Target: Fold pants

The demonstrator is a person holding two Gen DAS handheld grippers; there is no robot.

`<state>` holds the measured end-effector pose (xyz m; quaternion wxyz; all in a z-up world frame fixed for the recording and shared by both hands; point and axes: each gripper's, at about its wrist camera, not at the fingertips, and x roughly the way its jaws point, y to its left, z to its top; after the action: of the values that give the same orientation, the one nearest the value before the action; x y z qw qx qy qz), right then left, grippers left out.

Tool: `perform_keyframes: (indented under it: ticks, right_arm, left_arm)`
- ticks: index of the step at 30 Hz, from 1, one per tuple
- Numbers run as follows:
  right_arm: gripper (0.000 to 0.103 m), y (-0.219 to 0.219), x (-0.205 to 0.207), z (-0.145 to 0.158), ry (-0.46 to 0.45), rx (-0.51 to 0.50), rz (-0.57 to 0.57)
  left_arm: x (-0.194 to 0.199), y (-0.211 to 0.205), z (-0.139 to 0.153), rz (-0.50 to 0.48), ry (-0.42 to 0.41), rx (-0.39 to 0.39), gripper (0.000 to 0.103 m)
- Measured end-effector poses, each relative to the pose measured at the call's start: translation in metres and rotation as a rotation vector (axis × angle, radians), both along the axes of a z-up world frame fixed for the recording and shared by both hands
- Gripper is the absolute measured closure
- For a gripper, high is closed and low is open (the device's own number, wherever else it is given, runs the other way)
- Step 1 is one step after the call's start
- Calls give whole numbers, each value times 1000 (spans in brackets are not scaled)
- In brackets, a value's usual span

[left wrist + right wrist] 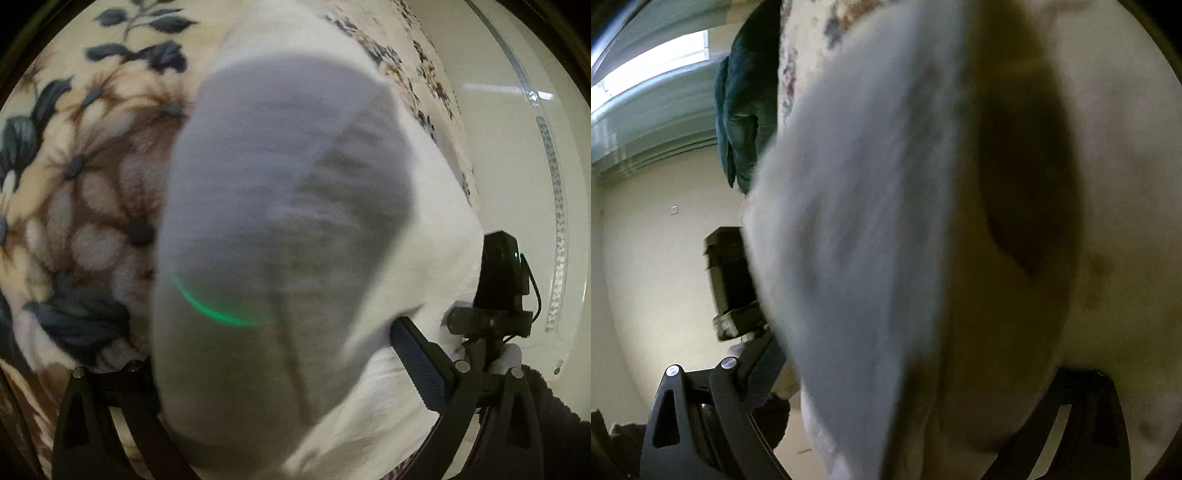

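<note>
I am holding the white pants [280, 229] up close against both cameras, above the floral blanket [92, 155]; the cloth is running lengthwise up and away from my left tongs [273, 373], blurred. My right tongs [923, 391] are likewise buried in cloth, so I cannot tell whether either pair is clenched. Only the right view is showing the teal garment [746, 103] hanging near a window [653, 70].

I see one pair of white pants [280, 229], one flowery blanket [85, 177] under them, two black grippers [291, 373] holding the cloth, and one dark blue-green cloth [746, 96] hanging by one bright window [653, 70].
</note>
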<state>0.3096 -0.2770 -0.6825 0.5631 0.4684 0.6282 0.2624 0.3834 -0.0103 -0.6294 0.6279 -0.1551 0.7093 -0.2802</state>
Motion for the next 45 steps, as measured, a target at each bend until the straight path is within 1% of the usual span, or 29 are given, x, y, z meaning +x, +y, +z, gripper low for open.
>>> perform_keyframes:
  ticks: [2, 3, 4, 5, 6, 7, 8, 11, 15, 16, 19, 22, 25, 28, 29, 30, 31, 33, 34, 35, 37, 38, 39, 40, 41, 42, 43, 44, 45]
  right_arm:
    - [3, 5, 9, 2, 1, 8, 4]
    - [7, 6, 11, 5, -4, 4, 4]
    - [24, 7, 11, 9, -10, -10, -1]
    - [37, 5, 10, 13, -4, -38, -19]
    - [41, 5, 10, 16, -3, -46, -30]
    - [49, 7, 9, 23, -16, -66, -37]
    - [52, 10, 8, 29, -30, -79, -38]
    - [56, 21, 9, 48, -52, -85, -35]
    - [57, 49, 14, 78, -75, -82, -17]
    - [57, 56, 16, 87, -83, -82, -8]
    - [57, 101, 29, 124, -127, -82, 31]
    - [57, 142, 44, 155, -164, -68, 55]
    - [57, 204, 68, 179, -213, -66, 93]
    - [57, 275, 97, 196, -255, -60, 119]
    - [57, 308, 109, 200, -268, -51, 126]
    - [57, 335, 118, 203, -279, -50, 129]
    - [57, 360, 126, 203, -286, -48, 131]
    - [57, 422, 141, 203, -303, -54, 135]
    - [57, 448, 149, 202, -309, -55, 134]
    - [57, 482, 152, 196, -316, -55, 134]
    - [57, 525, 162, 184, -300, -40, 119]
    - [57, 554, 172, 173, -293, -34, 111]
    - [57, 576, 180, 164, -286, -37, 108]
    - [57, 591, 188, 156, -276, -32, 102]
    - [57, 611, 197, 144, -265, -32, 103]
    - [57, 623, 203, 135, -256, -55, 116]
    - [55, 633, 210, 124, -230, -90, 120]
    - [42, 642, 217, 107, -170, -135, 116]
    - [30, 646, 219, 100, -143, -208, 116]
  left_arm:
    - [0, -3, 10, -9, -18, -4, 7]
    - [-1, -2, 16, -3, -29, -5, 21]
    - [-2, -1, 21, 3, -41, 2, 35]
    - [-2, 2, 26, 1, -40, 2, 41]
    - [-3, 5, 30, 4, -44, -4, 49]
    - [-5, 6, 36, 6, -54, -1, 51]
    - [-5, 5, 43, 3, -60, 6, 52]
    - [-9, 12, 65, 8, -72, 27, 52]
    - [-20, 37, 96, 31, -92, 36, 52]
    - [-23, 52, 106, 39, -101, 39, 52]
    - [-24, 95, 138, 78, -134, 43, 52]
    - [-19, 149, 168, 124, -171, 55, 52]
    - [-9, 213, 187, 160, -209, 68, 52]
    - [7, 288, 200, 182, -243, 78, 52]
    - [13, 316, 203, 184, -256, 81, 52]
    - [18, 340, 204, 184, -264, 83, 52]
    - [27, 374, 203, 180, -270, 81, 52]
    - [43, 417, 196, 171, -275, 80, 52]
    - [54, 446, 190, 170, -269, 83, 52]
    - [63, 470, 185, 167, -264, 92, 52]
    - [75, 510, 175, 151, -261, 119, 52]
    - [83, 528, 167, 136, -260, 134, 52]
    - [89, 541, 160, 129, -256, 146, 48]
    - [99, 553, 147, 129, -243, 170, 40]
    - [108, 564, 131, 134, -223, 219, 36]
    - [111, 573, 119, 143, -197, 250, 35]
    - [113, 583, 101, 157, -155, 293, 35]
    - [111, 590, 87, 168, -121, 371, 35]
    - [107, 594, 77, 163, -109, 478, 34]
